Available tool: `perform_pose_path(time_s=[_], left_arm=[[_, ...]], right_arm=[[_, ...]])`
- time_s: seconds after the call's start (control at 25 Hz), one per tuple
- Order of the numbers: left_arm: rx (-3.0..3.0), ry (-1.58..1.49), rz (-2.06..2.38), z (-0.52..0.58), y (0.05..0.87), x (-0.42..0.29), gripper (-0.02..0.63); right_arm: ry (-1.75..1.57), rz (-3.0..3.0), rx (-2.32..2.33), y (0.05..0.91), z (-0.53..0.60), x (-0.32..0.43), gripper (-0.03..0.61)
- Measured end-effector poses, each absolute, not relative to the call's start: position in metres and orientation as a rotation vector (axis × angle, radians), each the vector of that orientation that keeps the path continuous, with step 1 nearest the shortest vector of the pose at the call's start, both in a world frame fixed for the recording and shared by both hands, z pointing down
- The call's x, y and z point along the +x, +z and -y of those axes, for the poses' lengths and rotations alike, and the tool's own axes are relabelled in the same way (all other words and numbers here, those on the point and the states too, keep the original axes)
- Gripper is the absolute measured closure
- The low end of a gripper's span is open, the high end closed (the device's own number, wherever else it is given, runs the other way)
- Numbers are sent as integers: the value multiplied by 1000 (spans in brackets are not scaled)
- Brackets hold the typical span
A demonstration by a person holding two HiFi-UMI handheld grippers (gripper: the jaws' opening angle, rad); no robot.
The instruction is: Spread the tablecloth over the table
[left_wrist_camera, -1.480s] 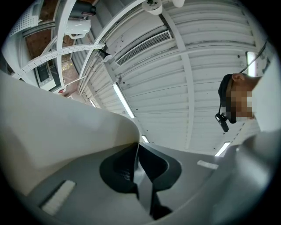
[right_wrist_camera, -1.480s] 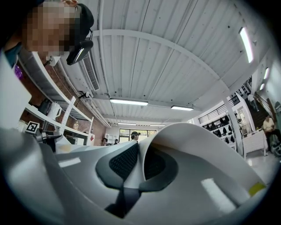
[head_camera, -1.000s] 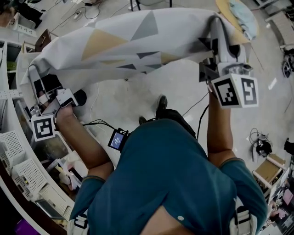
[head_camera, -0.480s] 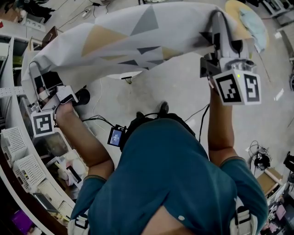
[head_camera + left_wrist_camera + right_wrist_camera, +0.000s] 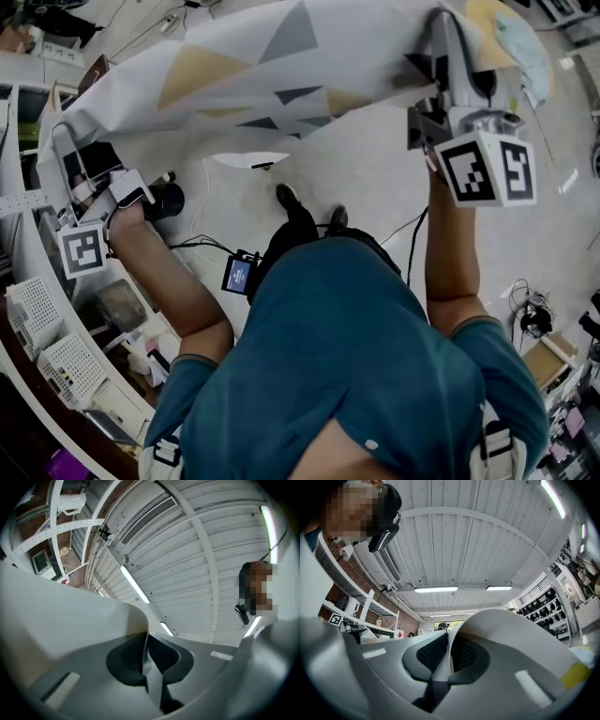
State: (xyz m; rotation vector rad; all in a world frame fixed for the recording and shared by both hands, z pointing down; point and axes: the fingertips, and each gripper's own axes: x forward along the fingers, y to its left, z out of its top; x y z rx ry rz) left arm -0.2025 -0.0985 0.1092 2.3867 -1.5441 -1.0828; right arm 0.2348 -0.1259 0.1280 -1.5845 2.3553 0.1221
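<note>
A white tablecloth (image 5: 253,75) printed with grey, tan and black triangles hangs stretched in the air between my two grippers. My left gripper (image 5: 62,139) pinches its left edge beside the shelves, shut on the cloth. In the left gripper view the fabric (image 5: 70,620) folds in between the dark pads (image 5: 126,663) of that gripper (image 5: 146,651). At the upper right, my right gripper (image 5: 441,28) is shut on the other edge. The right gripper view shows the cloth (image 5: 515,634) clamped in that gripper (image 5: 450,656). Both point upward toward the ceiling.
A tan round surface (image 5: 476,13) with a pale blue cloth (image 5: 521,42) lies just past the right gripper. White shelves with baskets (image 5: 47,347) line the left side. Cables (image 5: 202,246) and a small lit screen (image 5: 239,276) are near the person's feet on the concrete floor.
Both grippers and the stretched cloth have moved away from the person, toward the top of the head view. The person has stepped one foot forward. Both grips are unchanged.
</note>
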Motion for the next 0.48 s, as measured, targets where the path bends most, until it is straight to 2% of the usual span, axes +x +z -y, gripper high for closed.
perform_pose_path(time_s=[0.48], left_arm=[[2398, -1131, 1398, 201, 112, -283, 607]], right_arm=[[166, -2315, -1689, 120, 194, 155, 557]])
